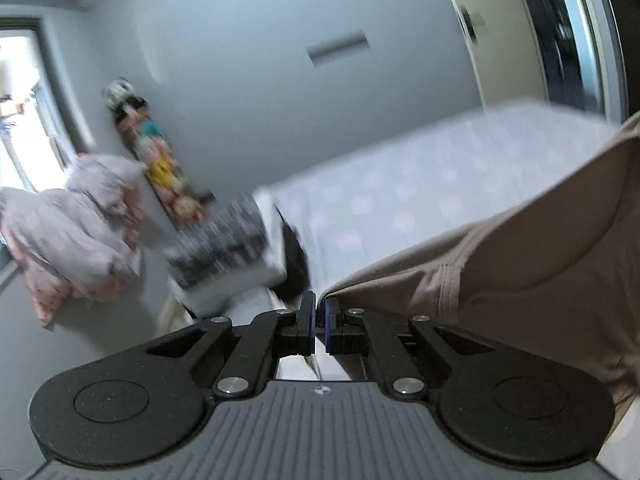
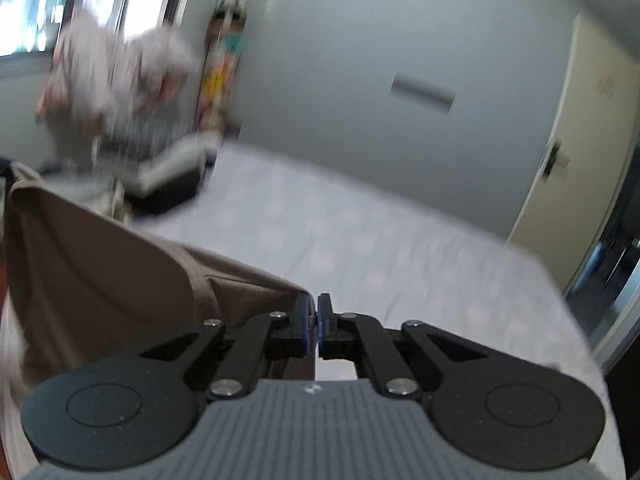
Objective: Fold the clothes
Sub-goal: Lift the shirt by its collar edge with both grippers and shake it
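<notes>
Your left tongs (image 1: 319, 307) are clamped on one corner of the tan garment (image 1: 520, 248). Your right tongs (image 2: 313, 307) pinch its other corner, the cloth lifted above the bed (image 2: 360, 232).

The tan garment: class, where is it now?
The tan garment hangs between both grippers, above the bed: right of the left gripper, left of the right gripper.

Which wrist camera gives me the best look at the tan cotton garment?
The left wrist view: the tan cotton garment fills its right side, seam sharp, edge pinched in the left gripper. The right wrist view shows it draped lower left, its corner at the right gripper.
</notes>
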{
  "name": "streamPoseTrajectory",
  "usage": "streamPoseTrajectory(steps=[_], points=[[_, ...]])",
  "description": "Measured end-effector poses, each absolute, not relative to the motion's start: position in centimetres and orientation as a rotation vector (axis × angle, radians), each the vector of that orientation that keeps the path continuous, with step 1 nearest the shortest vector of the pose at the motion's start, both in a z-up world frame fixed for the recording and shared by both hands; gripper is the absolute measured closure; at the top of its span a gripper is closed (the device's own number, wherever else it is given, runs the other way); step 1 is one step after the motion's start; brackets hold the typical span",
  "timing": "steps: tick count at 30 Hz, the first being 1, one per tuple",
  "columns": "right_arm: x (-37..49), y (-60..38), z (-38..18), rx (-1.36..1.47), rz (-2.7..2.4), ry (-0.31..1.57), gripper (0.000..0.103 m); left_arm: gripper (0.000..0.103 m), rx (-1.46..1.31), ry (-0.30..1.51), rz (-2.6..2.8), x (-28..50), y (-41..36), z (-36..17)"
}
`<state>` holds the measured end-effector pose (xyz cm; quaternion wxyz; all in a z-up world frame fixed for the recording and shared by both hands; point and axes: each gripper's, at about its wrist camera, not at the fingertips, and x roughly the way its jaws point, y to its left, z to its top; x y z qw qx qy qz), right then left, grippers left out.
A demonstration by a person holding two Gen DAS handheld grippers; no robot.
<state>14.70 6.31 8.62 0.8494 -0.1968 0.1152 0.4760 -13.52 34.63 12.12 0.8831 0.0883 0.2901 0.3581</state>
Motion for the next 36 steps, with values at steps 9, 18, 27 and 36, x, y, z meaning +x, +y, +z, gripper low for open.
streamPoseTrajectory(steps=[9,18,27,36], points=[[10.3,0.2,17.5,-0.229,0.954,-0.071,0.099,0.099,0.193,0.295,0.779,-19.1,28.5,22.0],[6.6,-5.7,20.3,-0.148,0.923,-0.157,0.099,0.099,0.181,0.118,0.733,-23.0,24.1,25.3],[5.2,-7.7,22.1,-0.102,0.894,-0.214,0.099,0.099,0.195,0.073,0.714,-23.6,22.5,26.9],[10.7,-0.5,19.8,-0.152,0.863,-0.049,0.099,0.099,0.107,0.292,0.68,-15.4,29.9,21.2]])
